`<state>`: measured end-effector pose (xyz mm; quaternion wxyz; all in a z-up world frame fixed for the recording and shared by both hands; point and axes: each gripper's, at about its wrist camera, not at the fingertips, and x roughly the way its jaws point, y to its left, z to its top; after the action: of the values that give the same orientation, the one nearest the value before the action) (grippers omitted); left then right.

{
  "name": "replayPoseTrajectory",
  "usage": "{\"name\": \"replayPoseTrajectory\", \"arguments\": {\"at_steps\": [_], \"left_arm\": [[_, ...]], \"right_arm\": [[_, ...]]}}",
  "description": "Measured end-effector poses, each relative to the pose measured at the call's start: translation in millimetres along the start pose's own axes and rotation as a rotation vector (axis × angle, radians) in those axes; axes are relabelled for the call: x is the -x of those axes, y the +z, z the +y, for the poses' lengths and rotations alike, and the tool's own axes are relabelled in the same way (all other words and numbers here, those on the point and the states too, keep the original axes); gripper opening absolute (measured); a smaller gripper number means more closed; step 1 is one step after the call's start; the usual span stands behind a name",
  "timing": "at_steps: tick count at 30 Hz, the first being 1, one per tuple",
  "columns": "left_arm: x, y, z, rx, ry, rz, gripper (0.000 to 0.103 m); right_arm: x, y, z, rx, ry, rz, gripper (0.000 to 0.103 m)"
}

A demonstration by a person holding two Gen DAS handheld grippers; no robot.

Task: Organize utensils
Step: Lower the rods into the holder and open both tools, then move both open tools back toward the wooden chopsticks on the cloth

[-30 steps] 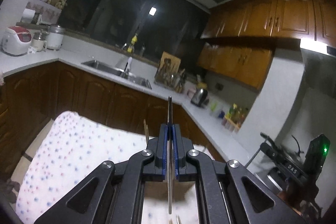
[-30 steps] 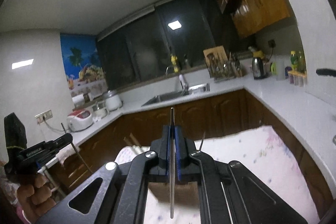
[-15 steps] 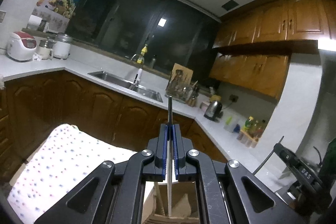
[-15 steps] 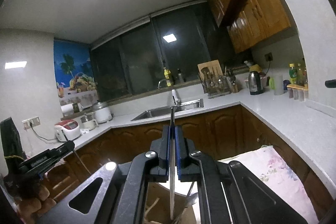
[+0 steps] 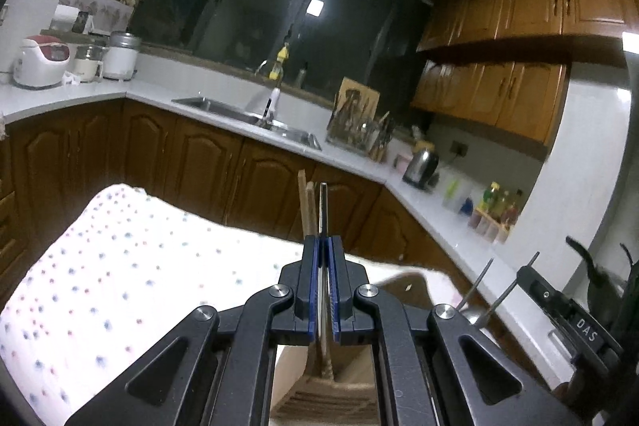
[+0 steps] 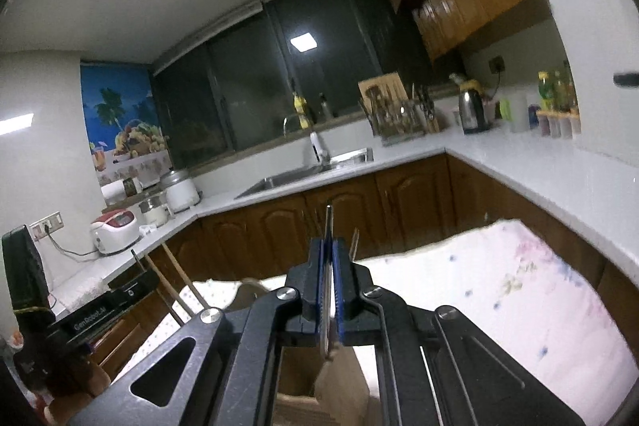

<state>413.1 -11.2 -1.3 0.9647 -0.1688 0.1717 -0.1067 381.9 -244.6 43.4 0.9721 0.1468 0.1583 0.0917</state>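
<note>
Above a table draped in a dotted cloth (image 5: 120, 266), the left gripper (image 5: 322, 258) had its blue-lined jaws pressed together on a thin metal utensil (image 5: 323, 210), which stood upright with its handle rising past the fingertips and its lower end dipping into a brown cardboard box (image 5: 319, 398) directly below. Just behind it a wooden stick (image 5: 304, 202) stood up from the same box. At the right edge of that view two more thin metal handles (image 5: 475, 282) stuck up beside the other tool. The right gripper (image 6: 328, 254) was likewise clamped on a slim metal utensil (image 6: 328, 222) held vertically over the box (image 6: 339, 386), with the fine tines of another piece (image 6: 354, 242) just beside its jaws. Wooden chopsticks (image 6: 179, 282) leaned out at the left.
</note>
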Motion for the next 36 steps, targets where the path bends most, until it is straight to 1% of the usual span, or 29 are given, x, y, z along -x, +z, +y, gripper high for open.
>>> {"name": "replayPoseTrajectory", "arguments": {"at_steps": [3,8,12,20,21,22,24,26,27,28,29,30,31,32,34,36], "left_arm": [[2,10,2,-0.016,0.0,0.026,0.003],[16,29,11,-0.032,-0.001,0.057,0.003],[13,40,14,-0.024,-0.004,0.075,0.004],[9,50,12,-0.042,0.013,0.084,0.005],[9,49,11,-0.042,0.013,0.086,0.005],[9,46,10,-0.043,0.008,0.086,0.005],[11,50,9,-0.044,0.001,0.089,0.005],[15,44,12,-0.034,-0.017,0.09,0.01],[18,45,12,-0.029,-0.02,0.087,0.018],[21,44,13,-0.027,-0.019,0.08,0.028],[26,43,12,-0.028,-0.015,0.066,0.03],[31,44,12,-0.031,-0.012,0.057,0.033],[36,44,13,-0.034,-0.01,0.052,0.036],[40,42,13,-0.035,-0.006,0.052,0.039],[49,39,17,-0.029,0.002,0.047,0.055],[61,36,22,-0.018,0.011,0.033,0.062]], "right_arm": [[-6,-8,-2,-0.006,0.003,0.048,0.005],[-8,-7,-7,-0.014,0.005,0.075,0.005],[-10,-5,-8,-0.012,0.002,0.094,0.005],[-11,-5,-5,0.005,-0.004,0.103,0.006],[-12,-5,-6,0.006,-0.003,0.106,0.006],[-12,-5,-6,0.003,0.003,0.112,0.01],[-11,-5,-7,-0.003,0.013,0.116,0.01],[-6,-4,-8,-0.012,0.026,0.11,0.012],[-4,-3,-8,-0.015,0.03,0.106,0.013],[0,-2,-8,-0.018,0.032,0.099,0.025],[4,-1,-8,-0.023,0.038,0.091,0.04],[7,0,-7,-0.026,0.045,0.085,0.045],[11,1,-7,-0.027,0.049,0.076,0.048],[15,2,-6,-0.029,0.051,0.068,0.048],[22,4,-6,-0.037,0.054,0.063,0.048],[29,5,-6,-0.046,0.057,0.058,0.06]]}}
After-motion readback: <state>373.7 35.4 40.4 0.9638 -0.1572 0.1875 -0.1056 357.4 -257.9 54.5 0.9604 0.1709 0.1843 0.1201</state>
